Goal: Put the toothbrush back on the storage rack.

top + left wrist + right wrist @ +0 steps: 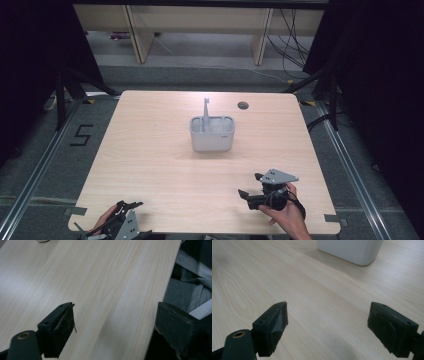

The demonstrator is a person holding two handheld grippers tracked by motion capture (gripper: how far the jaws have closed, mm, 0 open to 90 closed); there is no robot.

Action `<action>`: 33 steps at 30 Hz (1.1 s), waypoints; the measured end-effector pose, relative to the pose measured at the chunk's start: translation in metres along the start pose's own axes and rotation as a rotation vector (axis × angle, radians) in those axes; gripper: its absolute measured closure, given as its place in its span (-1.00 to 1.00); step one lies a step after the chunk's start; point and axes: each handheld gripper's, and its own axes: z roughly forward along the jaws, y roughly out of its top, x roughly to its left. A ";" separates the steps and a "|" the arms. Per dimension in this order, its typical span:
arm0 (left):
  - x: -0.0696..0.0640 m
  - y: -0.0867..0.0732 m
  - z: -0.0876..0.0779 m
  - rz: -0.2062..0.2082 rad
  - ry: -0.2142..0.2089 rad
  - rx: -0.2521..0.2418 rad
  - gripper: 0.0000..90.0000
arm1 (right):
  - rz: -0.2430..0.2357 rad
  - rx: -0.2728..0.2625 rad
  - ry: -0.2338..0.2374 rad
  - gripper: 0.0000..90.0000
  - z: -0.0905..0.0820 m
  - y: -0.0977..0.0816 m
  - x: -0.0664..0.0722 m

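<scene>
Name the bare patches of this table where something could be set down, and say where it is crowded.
Free: the whole left half, left of the grey caddy; the strip between the caddy and the near edge; the right side beside the round hole. Crowded: the near corners, where the left gripper and right gripper sit with jaws open.

Caddy (212,136) mid-table (150,165), utensil (206,112) inside — upright

- I count one white caddy (212,135) on my table (150,165).
- One grey utensil (205,114) stands in it.
- Two grippers: left gripper (131,205), right gripper (250,185).
- One round hole (243,105).
</scene>
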 end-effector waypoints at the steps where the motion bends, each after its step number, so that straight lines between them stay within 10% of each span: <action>1: 0.000 0.000 0.000 -0.002 -0.003 -0.003 -0.66 | -0.007 -0.002 0.001 -0.62 0.000 0.000 0.000; 33: -0.001 0.000 0.000 -0.001 -0.001 -0.001 -0.66 | -0.065 0.115 -0.023 -0.63 -0.016 -0.025 0.013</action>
